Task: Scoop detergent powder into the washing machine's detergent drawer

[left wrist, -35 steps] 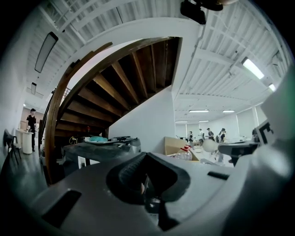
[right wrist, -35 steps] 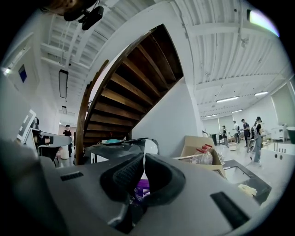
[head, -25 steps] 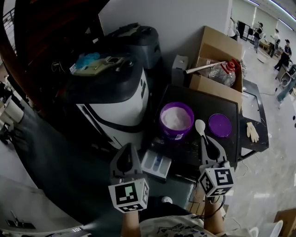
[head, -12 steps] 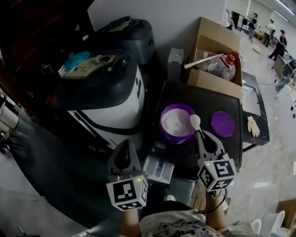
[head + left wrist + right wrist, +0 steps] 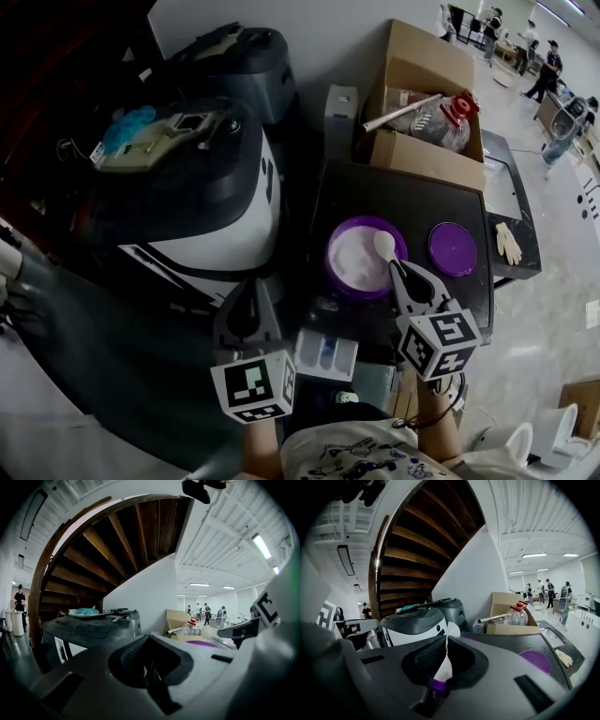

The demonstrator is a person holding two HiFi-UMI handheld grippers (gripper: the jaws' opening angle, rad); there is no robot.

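Observation:
A purple tub (image 5: 349, 281) of white detergent powder stands open on the black table (image 5: 412, 202); its rim shows as a purple patch (image 5: 439, 685) below the jaws. My right gripper (image 5: 405, 274) is shut on a white spoon (image 5: 384, 246), whose bowl is over the powder at the tub's right side. The spoon's handle (image 5: 442, 663) is pinched between the jaws. The detergent drawer (image 5: 325, 354) stands pulled open below the tub, beside the white and grey washing machine (image 5: 197, 202). My left gripper (image 5: 247, 298) hovers left of the drawer, shut and empty.
The tub's purple lid (image 5: 453, 248) lies right of the tub. A cardboard box (image 5: 424, 112) with a plastic bottle (image 5: 441, 127) sits at the table's back. A white glove (image 5: 509, 244) lies at the right edge. A grey machine (image 5: 234, 56) stands behind the washer.
My right gripper has carried the spoon left, from between the tub and lid to over the powder. The left gripper has stayed beside the drawer.

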